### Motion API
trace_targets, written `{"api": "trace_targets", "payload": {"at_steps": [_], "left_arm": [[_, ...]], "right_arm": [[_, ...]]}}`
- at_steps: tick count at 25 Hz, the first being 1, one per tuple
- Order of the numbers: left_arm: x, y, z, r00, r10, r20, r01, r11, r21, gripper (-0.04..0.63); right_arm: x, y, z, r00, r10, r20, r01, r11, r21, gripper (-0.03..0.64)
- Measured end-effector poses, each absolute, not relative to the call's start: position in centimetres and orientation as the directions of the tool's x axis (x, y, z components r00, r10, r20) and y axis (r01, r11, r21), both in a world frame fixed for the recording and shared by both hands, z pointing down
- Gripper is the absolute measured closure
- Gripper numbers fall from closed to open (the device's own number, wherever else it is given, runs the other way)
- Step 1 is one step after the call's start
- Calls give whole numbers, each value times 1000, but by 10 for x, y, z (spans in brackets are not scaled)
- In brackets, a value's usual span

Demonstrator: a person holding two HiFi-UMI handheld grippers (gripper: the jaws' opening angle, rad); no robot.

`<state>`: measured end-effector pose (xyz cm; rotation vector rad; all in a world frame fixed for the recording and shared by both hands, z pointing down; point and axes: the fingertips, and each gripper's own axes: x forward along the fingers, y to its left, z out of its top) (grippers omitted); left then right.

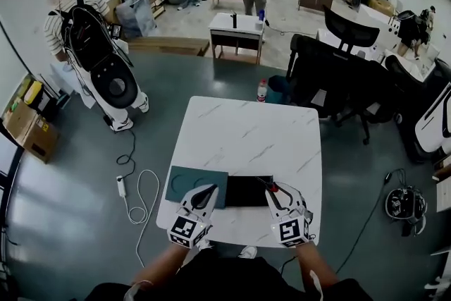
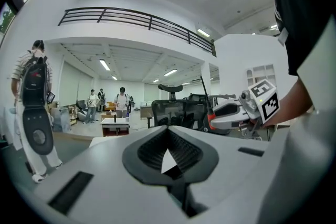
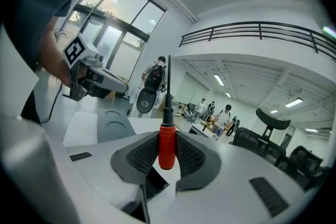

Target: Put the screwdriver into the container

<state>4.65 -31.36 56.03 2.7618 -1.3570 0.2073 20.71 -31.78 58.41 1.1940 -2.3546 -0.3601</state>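
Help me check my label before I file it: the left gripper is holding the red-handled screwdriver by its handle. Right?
No, the side is wrong: the right gripper is holding the red-handled screwdriver by its handle, as the right gripper view shows. The left gripper has its jaws shut on nothing.

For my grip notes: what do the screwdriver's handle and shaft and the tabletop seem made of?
On the screwdriver, the handle looks like smooth red plastic with a slight sheen; the shaft is thin and black, probably coated metal. The table is white with grey veins: marble or marble-look laminate, hard to tell which.
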Motion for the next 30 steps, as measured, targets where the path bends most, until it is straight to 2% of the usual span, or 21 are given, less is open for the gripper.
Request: {"api": "trace_targets", "payload": {"at_steps": [4, 8, 18, 25, 30], "left_arm": [[29, -323, 566, 586, -796, 153, -806, -592, 9, 591], [18, -328, 565, 586, -795, 156, -806, -592, 11, 591], [11, -330, 572, 614, -775, 150, -783, -622, -3, 591], [5, -335, 577, 612, -778, 145, -787, -617, 10, 591], [-3, -337, 579, 604, -785, 137, -794, -608, 12, 591]], "right_arm": [[205, -322, 628, -490, -756, 433, -612, 652, 447, 509], [201, -320, 664, -488, -680, 547, -591, 718, 367, 509], [197, -326, 714, -441, -544, 714, -495, 811, 312, 508], [193, -320, 753, -336, -397, 854, -242, 913, 330, 509], [192, -321, 785, -220, -347, 911, -85, 938, 337, 509]]}}
